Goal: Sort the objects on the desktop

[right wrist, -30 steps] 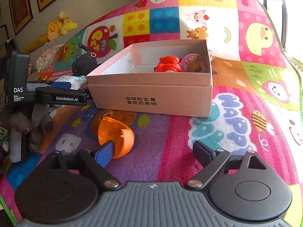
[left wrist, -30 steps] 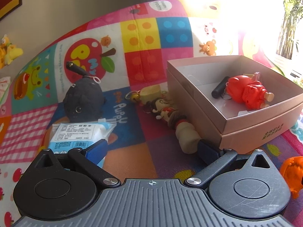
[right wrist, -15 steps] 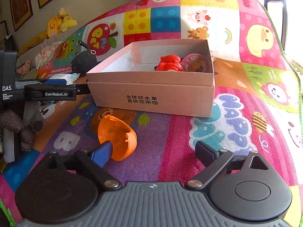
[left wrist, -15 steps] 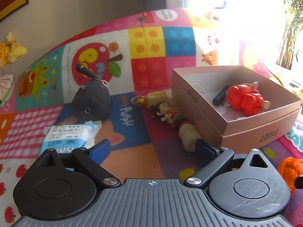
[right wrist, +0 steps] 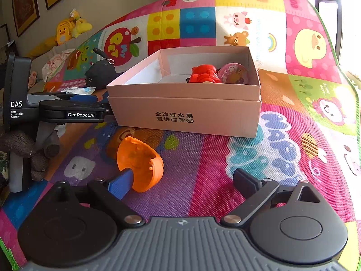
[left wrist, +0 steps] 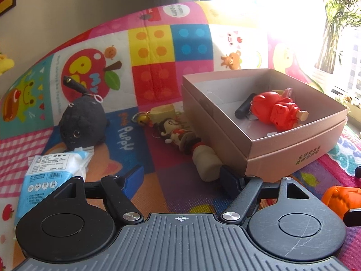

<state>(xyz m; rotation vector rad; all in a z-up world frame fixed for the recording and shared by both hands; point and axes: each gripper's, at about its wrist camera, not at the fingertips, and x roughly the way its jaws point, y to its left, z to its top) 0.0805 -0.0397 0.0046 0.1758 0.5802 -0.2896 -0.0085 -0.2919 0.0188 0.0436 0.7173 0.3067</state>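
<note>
My left gripper [left wrist: 181,179] hovers low over the play mat, jaws closing. The beige end of a doll keychain [left wrist: 204,164] lies just ahead of its dark right finger [left wrist: 230,180], and no pad presses on it. My right gripper [right wrist: 182,184] stands open, with an orange shell-shaped toy [right wrist: 140,164] lying against its blue left finger [right wrist: 119,185] and not squeezed. The pink cardboard box [left wrist: 282,155] [right wrist: 185,117] holds a red figure [left wrist: 275,110] [right wrist: 204,74], a black cylinder [left wrist: 243,109] and a round pink item [right wrist: 234,73].
On the mat left of the box lie a black plush [left wrist: 83,122], a blue-white tissue packet [left wrist: 52,171] and a beige block with a bell [left wrist: 162,113]. A hand in a knit glove [right wrist: 20,144] holds the left gripper's handle. Yellow plush toys [right wrist: 67,29] sit by the wall.
The left gripper's fingers have drawn closer together and its view has tipped up slightly. The right gripper's jaws and the orange toy look much the same.
</note>
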